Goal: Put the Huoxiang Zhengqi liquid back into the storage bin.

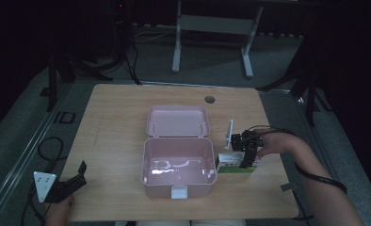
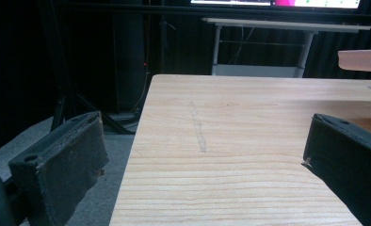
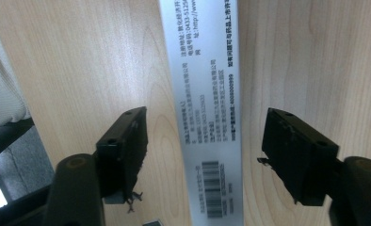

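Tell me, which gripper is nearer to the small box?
Right. The right gripper is over the small box, jaws open astride it; the left gripper is far across the table's corner.

Left gripper [image 1: 75, 181] held low at the near left, jaws spread wide, nothing between the fingertips [image 2: 61, 155]. Right gripper [image 1: 247, 151] reached forward on an extended right forearm [image 1: 322, 181], pointed steeply down, jaws parted with a clear gap either side between the fingers [image 3: 127, 141].
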